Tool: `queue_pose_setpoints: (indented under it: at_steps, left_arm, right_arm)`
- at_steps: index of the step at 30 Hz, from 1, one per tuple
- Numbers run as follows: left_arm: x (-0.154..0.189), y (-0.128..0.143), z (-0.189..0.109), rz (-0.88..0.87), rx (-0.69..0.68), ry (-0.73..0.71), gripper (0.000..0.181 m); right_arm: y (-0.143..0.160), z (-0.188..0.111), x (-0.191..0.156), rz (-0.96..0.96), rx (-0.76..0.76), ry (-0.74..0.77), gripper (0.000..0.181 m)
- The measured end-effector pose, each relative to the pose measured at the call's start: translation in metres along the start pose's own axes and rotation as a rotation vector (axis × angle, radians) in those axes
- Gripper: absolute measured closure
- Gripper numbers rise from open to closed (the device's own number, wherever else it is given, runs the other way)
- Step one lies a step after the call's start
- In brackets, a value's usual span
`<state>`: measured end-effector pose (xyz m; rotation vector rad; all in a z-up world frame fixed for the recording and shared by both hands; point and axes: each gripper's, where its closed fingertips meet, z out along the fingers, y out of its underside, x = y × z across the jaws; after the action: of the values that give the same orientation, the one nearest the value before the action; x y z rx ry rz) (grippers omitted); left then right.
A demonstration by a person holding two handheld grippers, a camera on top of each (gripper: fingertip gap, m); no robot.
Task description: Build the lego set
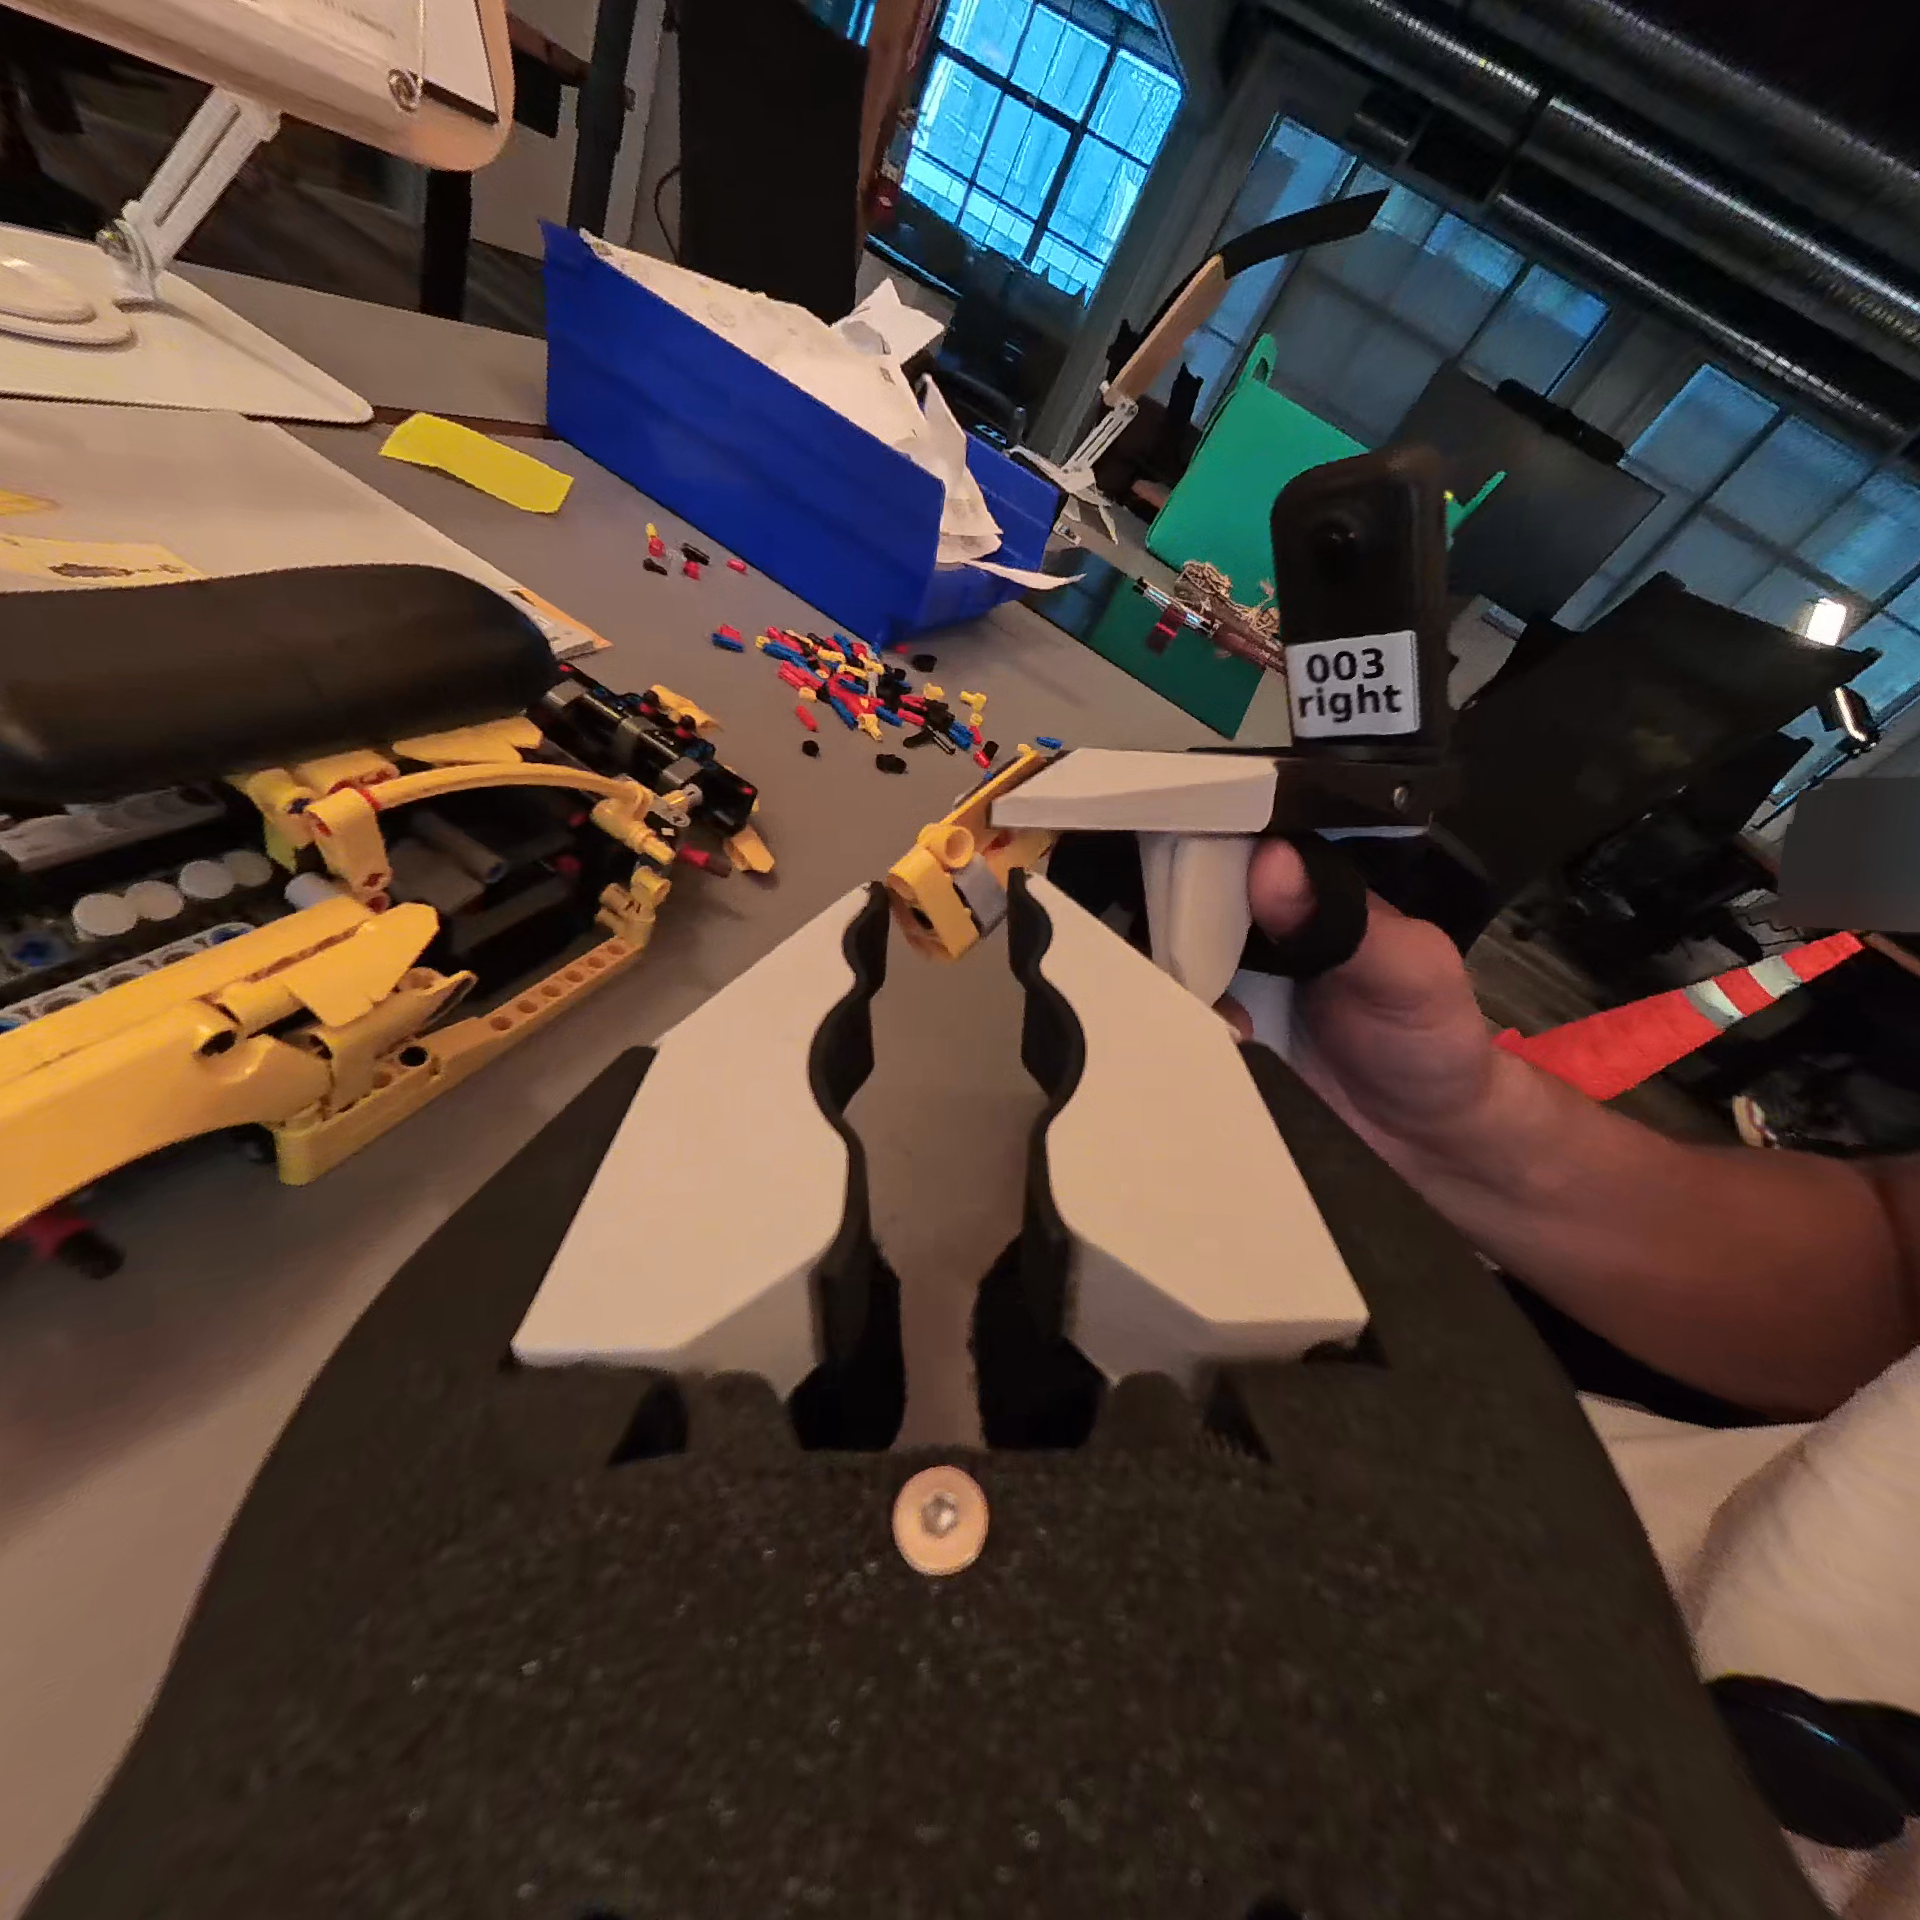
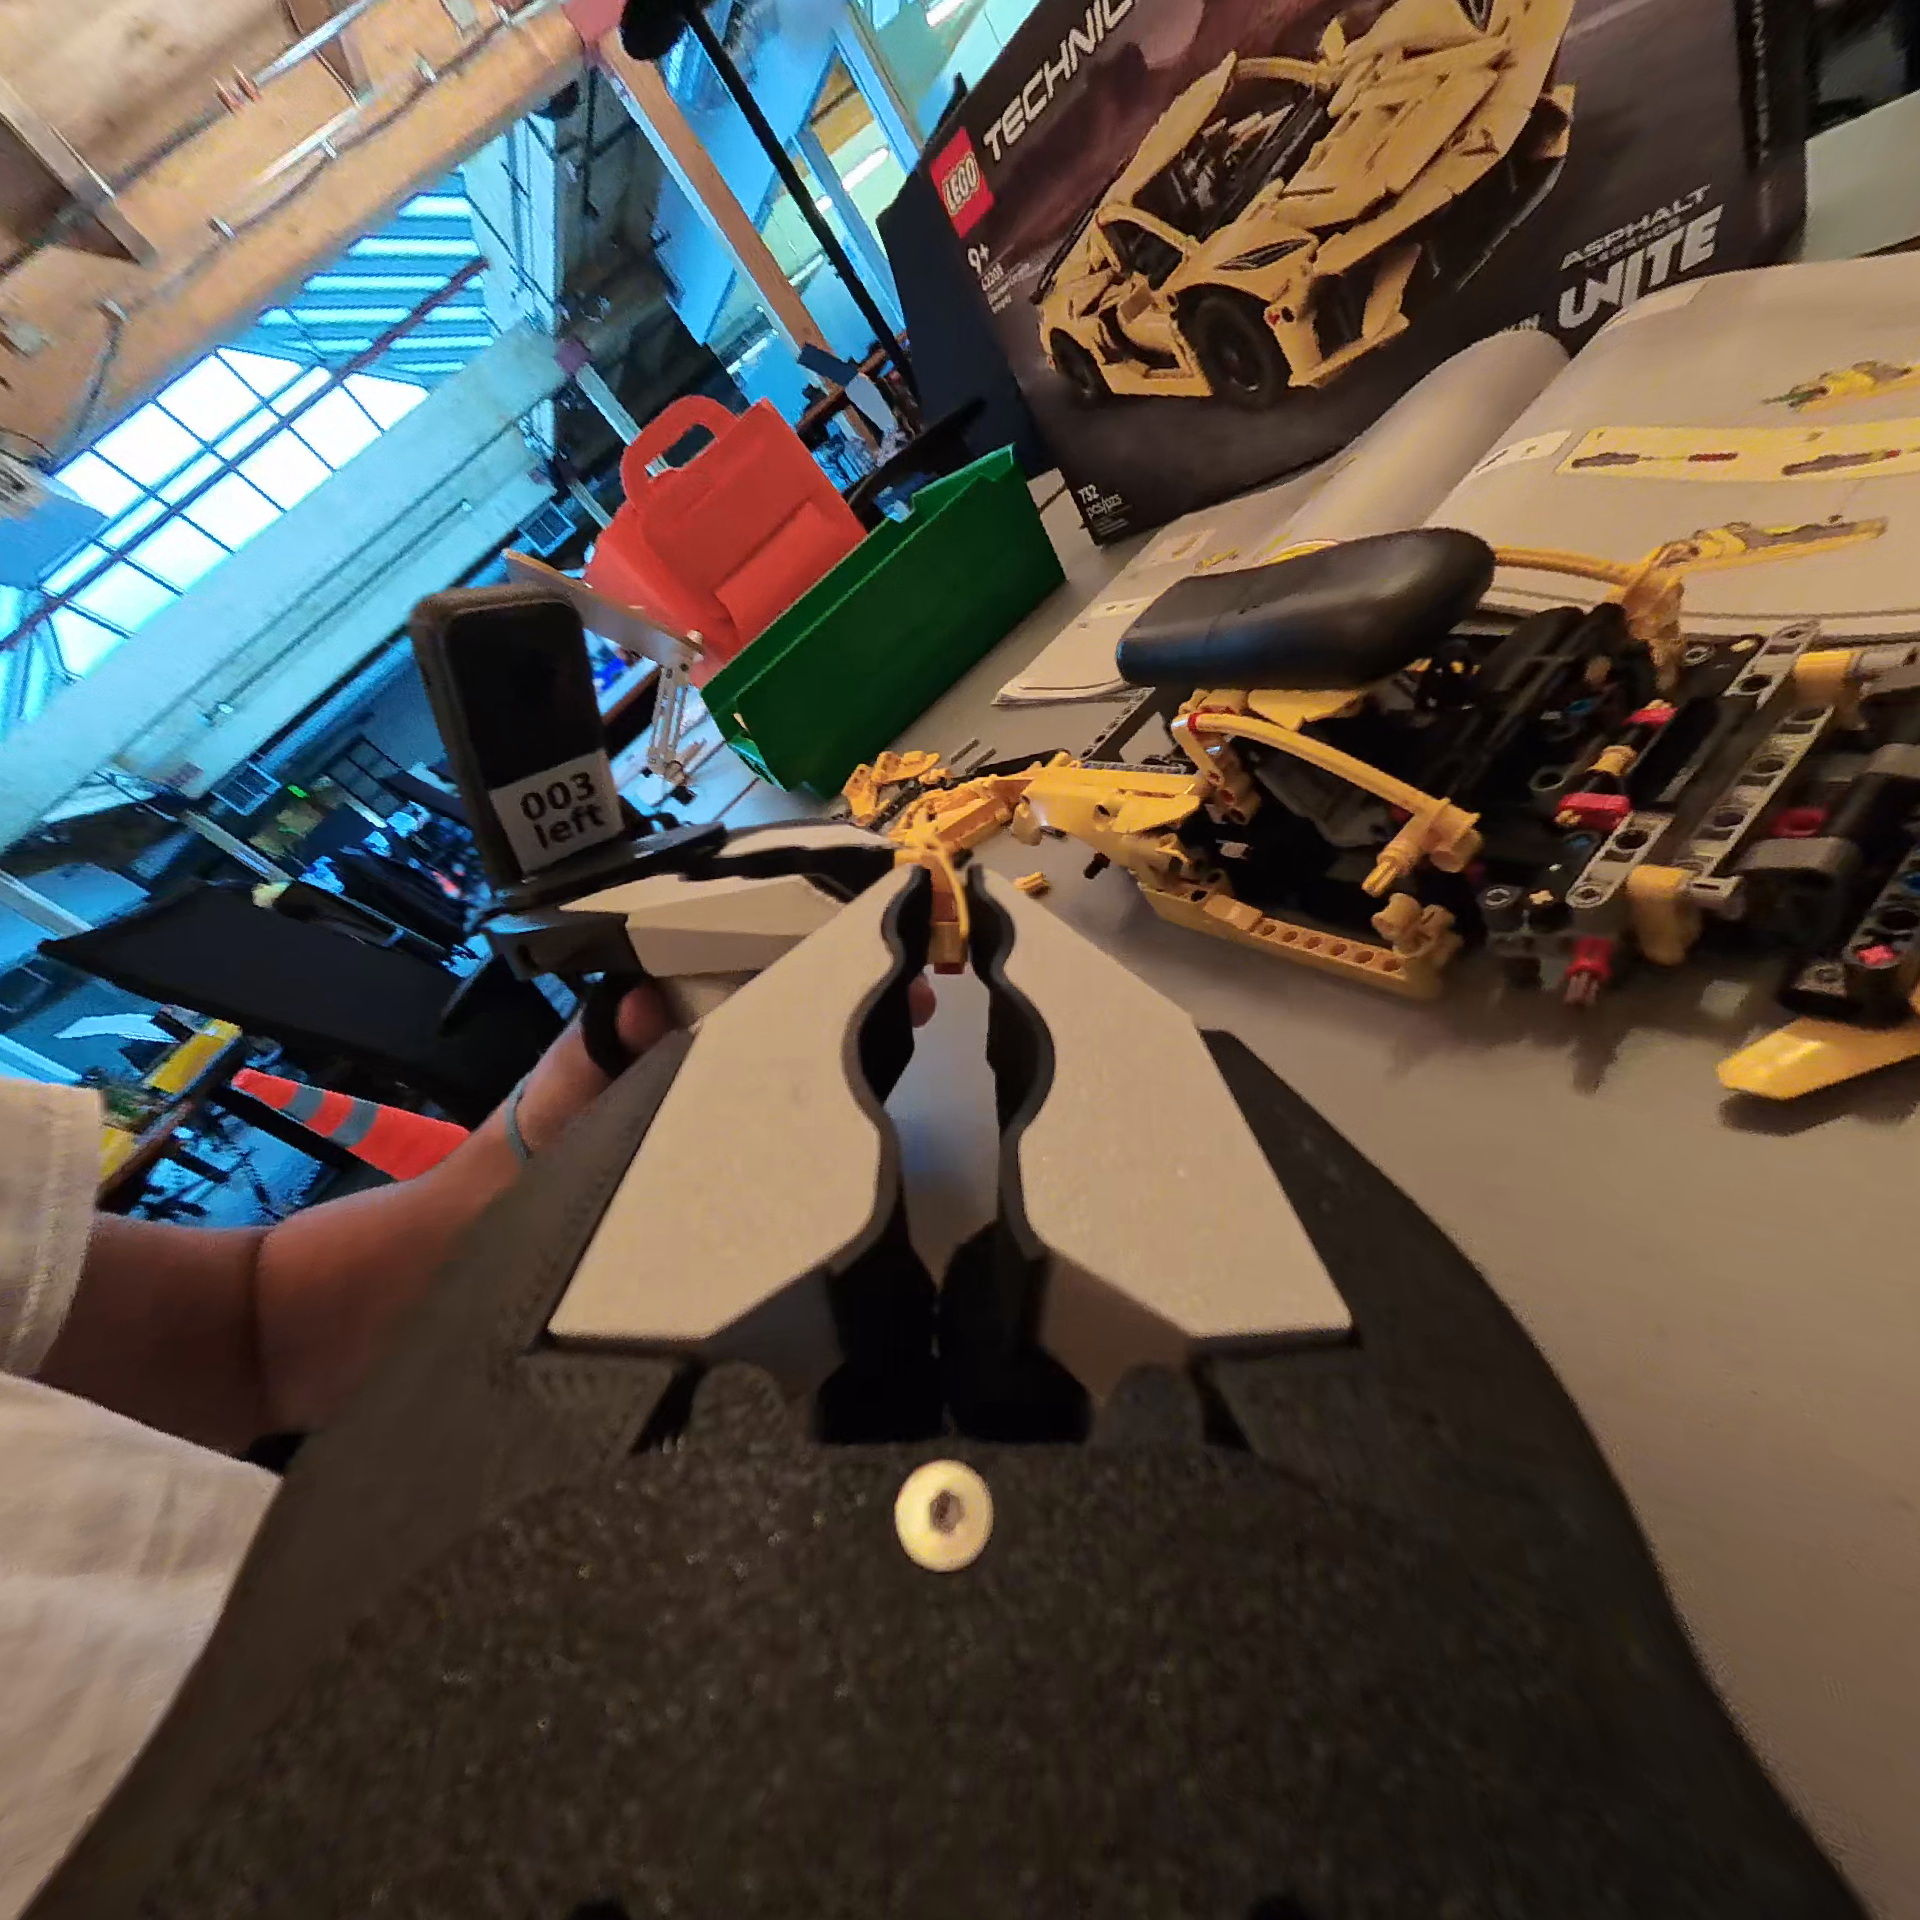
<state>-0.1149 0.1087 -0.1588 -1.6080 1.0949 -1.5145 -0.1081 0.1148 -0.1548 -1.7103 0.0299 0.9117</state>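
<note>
Left gripper (image 1: 943, 914) jaws nearly closed, pinching a small yellow sub-assembly (image 1: 951, 894) at the fingertips. Right gripper (image 2: 948, 914) jaws also almost closed, clamped on the same yellow piece from the opposite end. The piece is held in the air above the grey worktop (image 1: 623, 1226), between both grippers; its long axis runs roughly from one gripper to the other, along the right gripper's fingers. Further back, the half-built yellow and black car chassis (image 2: 1507, 831) lies on the worktop, long axis running left-right in the right wrist view, with a black pouch (image 2: 1309, 613) resting on top. Beyond: scattered loose pins (image 1: 873, 691), blue bin (image 1: 748, 436), green bin (image 2: 894, 623), set box (image 2: 1351, 208), open instruction booklet (image 2: 1662, 436).
</note>
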Motion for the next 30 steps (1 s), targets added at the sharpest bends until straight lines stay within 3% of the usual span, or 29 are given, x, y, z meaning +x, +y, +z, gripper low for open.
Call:
queue_pose_setpoints:
  at_steps: [7, 15, 22, 30]
  left_arm:
    - [-0.0005, -0.0030, 0.0000, 0.120, 0.026, -0.066, 0.159]
    - [-0.0009, -0.0074, 0.0000, 0.284, 0.053, -0.180, 0.158]
    - [0.0042, -0.0070, -0.0012, 0.186, 0.058, -0.084, 0.158]
    - [0.0030, -0.0071, -0.0018, 0.242, 0.058, -0.123, 0.160]
  right_arm:
    - [0.0000, -0.0002, -0.0001, 0.140, 0.021, -0.068, 0.177]
    - [-0.0009, -0.0003, 0.0029, 0.176, 0.027, -0.078, 0.177]
    - [-0.0040, -0.0033, 0.0022, 0.206, 0.041, -0.110, 0.176]
    - [-0.0025, -0.0027, 0.0021, 0.233, 0.035, -0.122, 0.177]
